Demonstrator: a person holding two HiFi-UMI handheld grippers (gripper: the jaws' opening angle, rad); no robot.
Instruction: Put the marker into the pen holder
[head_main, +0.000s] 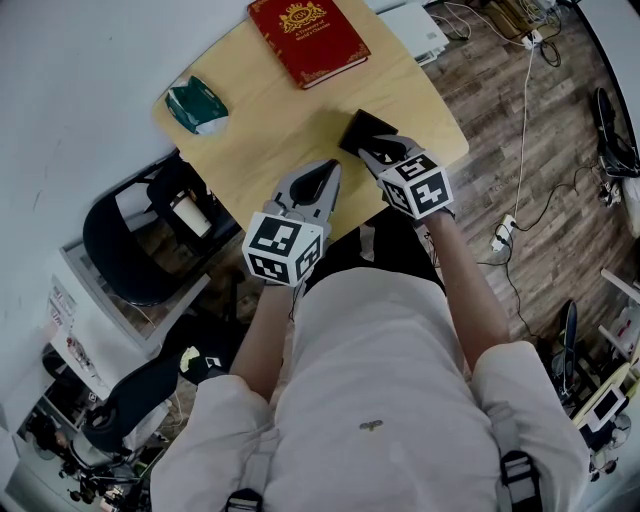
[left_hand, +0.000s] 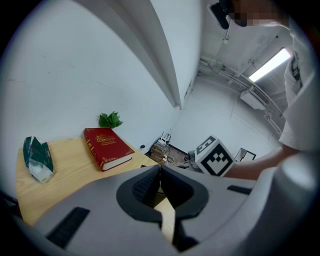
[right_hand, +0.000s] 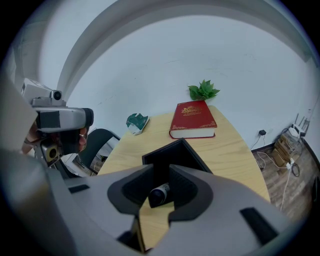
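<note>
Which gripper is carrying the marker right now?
The right gripper: its jaws clamp the dark-capped white marker, by the black square pen holder. The left gripper is shut on nothing.

Red book (head_main: 308, 40) lies flat at the far edge of the table (head_main: 270, 120), gold crest facing up. Left of it and well apart, a crumpled green packet (head_main: 197, 105) sits near the corner. A leafy plant (right_hand: 203, 90) pokes up just behind the book, against the white wall (right_hand: 165, 60). Off the table's left side stands a black chair (head_main: 120, 250), a cup (head_main: 190, 213) close by its seat. Over on the wooden floor (head_main: 500, 90), a white cable (head_main: 527, 110) trails along.
</note>
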